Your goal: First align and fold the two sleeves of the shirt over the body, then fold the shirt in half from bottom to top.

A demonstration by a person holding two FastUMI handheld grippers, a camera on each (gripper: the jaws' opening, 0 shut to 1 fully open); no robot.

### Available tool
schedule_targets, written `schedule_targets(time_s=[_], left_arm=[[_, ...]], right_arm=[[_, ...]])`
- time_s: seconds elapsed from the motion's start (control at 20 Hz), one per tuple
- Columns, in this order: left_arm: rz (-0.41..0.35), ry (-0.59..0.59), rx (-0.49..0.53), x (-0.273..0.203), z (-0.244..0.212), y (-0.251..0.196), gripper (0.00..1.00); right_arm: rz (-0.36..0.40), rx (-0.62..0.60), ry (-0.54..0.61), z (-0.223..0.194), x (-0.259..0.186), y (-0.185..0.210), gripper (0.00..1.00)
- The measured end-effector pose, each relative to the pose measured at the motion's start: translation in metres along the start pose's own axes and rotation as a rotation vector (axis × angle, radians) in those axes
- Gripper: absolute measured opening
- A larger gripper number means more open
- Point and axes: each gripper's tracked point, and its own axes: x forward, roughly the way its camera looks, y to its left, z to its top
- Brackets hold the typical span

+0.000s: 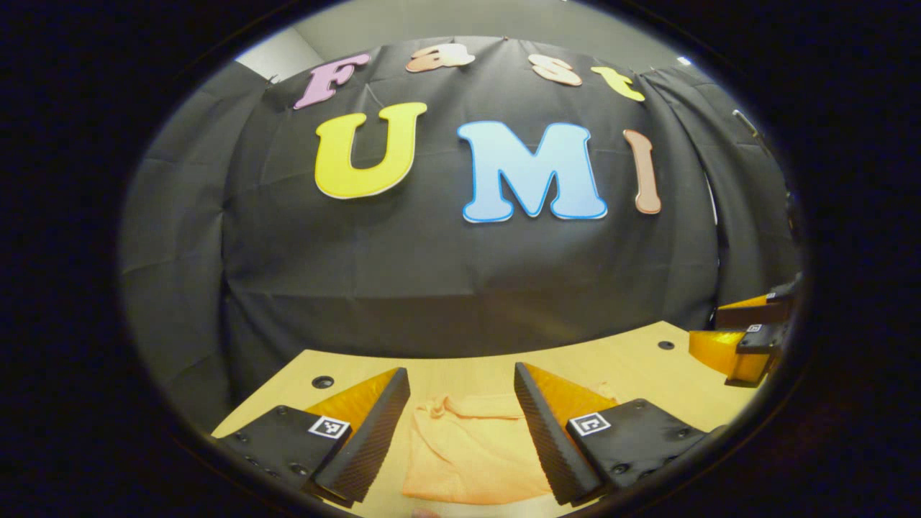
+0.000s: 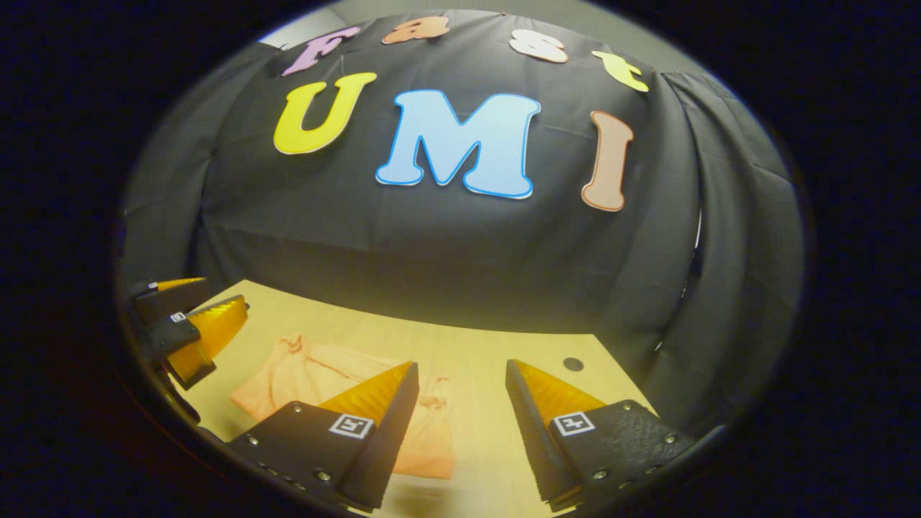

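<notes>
I see a pale wooden tabletop (image 1: 633,356) with dark round holes, closed in behind by the booth's black cloth wall (image 1: 432,266). A folded, rumpled peach-orange fabric shirt (image 1: 468,450) lies on the wood, nearer me than the wall. My left gripper (image 1: 460,432) hangs above the shirt, jaws wide apart, holding nothing, cloth showing in the gap. My right gripper (image 2: 460,432) is also wide and empty; the shirt (image 2: 316,374) sits under and beyond its left finger, bare wood between the fingers.
</notes>
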Motion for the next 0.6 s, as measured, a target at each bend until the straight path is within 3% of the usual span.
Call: schedule_targets(time_s=[0.6], left_arm=[[0.101, -0.052, -0.034, -0.123, 0.02, -0.018, 0.94]], right_arm=[[0.053, -0.04, -0.091, -0.009, -0.11, -0.03, 0.76]])
